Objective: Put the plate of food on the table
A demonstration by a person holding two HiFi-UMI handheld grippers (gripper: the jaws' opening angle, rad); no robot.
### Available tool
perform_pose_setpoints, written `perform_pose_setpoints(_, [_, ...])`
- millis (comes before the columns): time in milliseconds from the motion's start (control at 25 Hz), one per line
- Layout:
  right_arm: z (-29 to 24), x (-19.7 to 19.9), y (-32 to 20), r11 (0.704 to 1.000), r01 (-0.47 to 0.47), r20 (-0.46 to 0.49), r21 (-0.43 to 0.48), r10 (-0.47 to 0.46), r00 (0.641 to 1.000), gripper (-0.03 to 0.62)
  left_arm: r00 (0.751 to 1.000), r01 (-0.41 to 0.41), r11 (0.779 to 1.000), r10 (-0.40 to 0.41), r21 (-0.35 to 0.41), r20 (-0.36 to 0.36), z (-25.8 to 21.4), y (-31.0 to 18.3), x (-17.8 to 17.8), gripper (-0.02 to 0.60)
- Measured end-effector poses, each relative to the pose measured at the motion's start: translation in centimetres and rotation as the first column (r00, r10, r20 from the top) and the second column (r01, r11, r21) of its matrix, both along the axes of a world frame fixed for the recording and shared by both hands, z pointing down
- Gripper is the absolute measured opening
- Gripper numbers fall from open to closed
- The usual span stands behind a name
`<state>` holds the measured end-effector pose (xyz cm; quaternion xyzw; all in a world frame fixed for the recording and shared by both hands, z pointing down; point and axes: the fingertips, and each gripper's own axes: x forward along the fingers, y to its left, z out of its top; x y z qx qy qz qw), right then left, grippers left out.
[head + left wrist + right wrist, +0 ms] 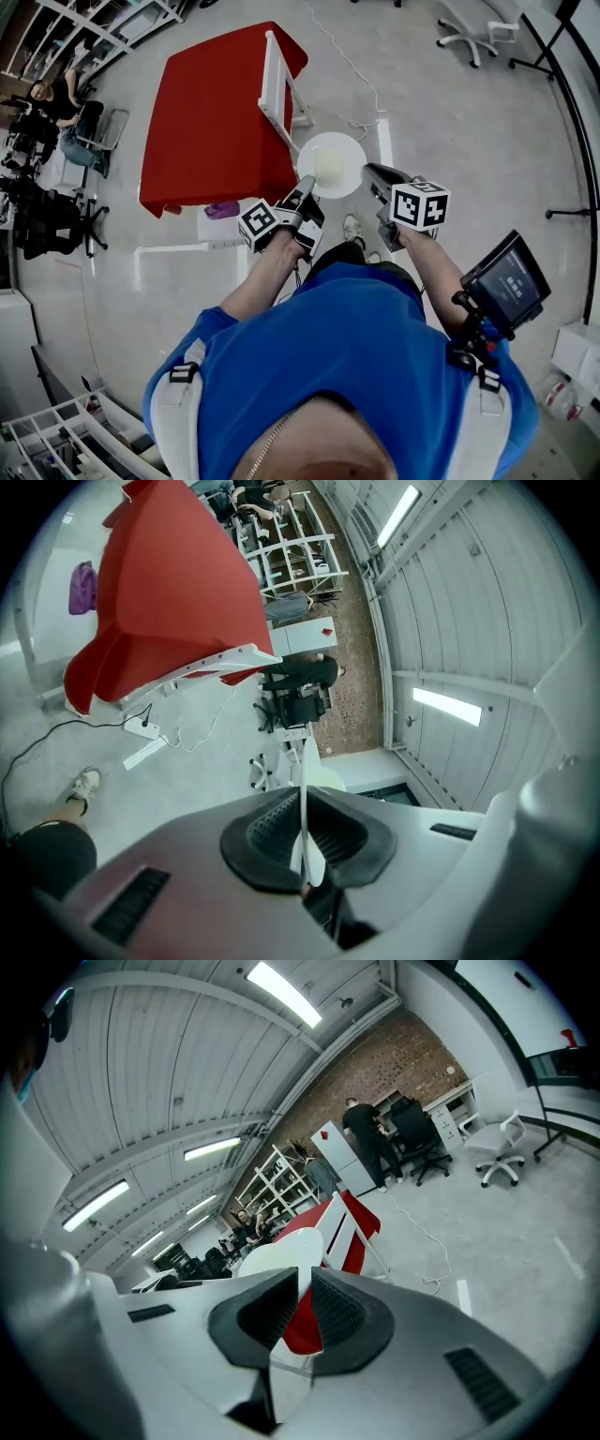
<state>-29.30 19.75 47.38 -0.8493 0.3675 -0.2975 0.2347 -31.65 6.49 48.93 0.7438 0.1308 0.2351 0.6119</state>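
A round white plate [331, 165] is carried between two hand-held grippers, level and clear of the red-draped table [211, 108]. In the head view it shows over the pale grey floor [450, 131], with the table at its 10 o'clock. A pale lump of food lies near the plate's middle, too small to identify. The left gripper [307, 184] takes the rim at about 7 o'clock. In the left gripper view its black ribbed pads [264, 829] are pressed together on the thin white edge, seen end-on as a bright line rising toward 12 o'clock. The right gripper [369, 172] meets the rim at about 4 o'clock. In the right gripper view its pads [339, 1314] are drawn close, with the plate's edge slipping in between their tips and a sliver of red cloth showing lower in the gap. A white slatted frame [277, 82] stands on the table's right side, its lower end just beside the plate at 11 o'clock. A small purple object [222, 209] sits near the table's near edge, at 9 o'clock of the left gripper. The person wears a blue shirt [347, 347] and has a dark screen device [507, 281] strapped to the right forearm. A white office chair [473, 33] stands well apart at 1 o'clock, and a seated person [58, 103] is far off at 10 o'clock.
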Motion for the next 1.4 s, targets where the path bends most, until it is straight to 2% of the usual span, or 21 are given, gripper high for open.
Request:
perform_pose_setpoints(120, [-0.1, 1.5, 0.7, 1.000, -0.007, -0.005, -0.006, 0.007, 1.000, 0.021, 1.000, -0.006, 1.000, 0.006, -0.003, -0.008, 0.0, 0.6, 1.6, 0.015])
perform_pose_setpoints(280, [1.6, 11.3, 3.6, 1.000, -0.010, 0.005, -0.016, 0.010, 1.000, 0.022, 1.000, 0.001, 1.000, -0.001, -0.015, 0.002, 1.7, 3.7, 11.3, 0.015])
perform_pose_setpoints(400, [2.2, 15.4, 4.3, 1.000, -0.007, 0.004, -0.026, 0.007, 1.000, 0.021, 1.000, 0.001, 1.000, -0.001, -0.018, -0.002, 2.5, 4.4, 15.4, 0.015])
perform_pose_setpoints(920, [-0.7, 19.9, -1.2, 0.998, -0.002, -0.019, -0.064, 0.000, 1.000, 0.022, 0.998, 0.010, 0.999, -0.012, -0.039, -0.055, -0.6, -1.0, 19.7, 0.015])
perform_pose_setpoints(1080, [-1.5, 20.4, -1.5, 0.997, 0.000, -0.016, -0.076, -0.001, 1.000, 0.021, 0.999, 0.018, 0.999, -0.020, -0.045, -0.040, -1.0, -1.3, 20.0, 0.015])
perform_pose_setpoints(1280, [0.7, 24.8, -1.2, 0.997, 0.018, 0.004, -0.073, -0.018, 1.000, 0.021, 0.999, 0.036, 0.999, -0.037, -0.039, -0.025, 0.9, -0.9, 24.1, 0.015])
perform_pose_setpoints(1400, [0.7, 24.4, -1.5, 0.997, 0.030, 0.011, -0.072, -0.029, 1.000, 0.021, 0.999, 0.046, 0.998, -0.046, -0.036, -0.016, 1.0, -1.3, 23.6, 0.015])
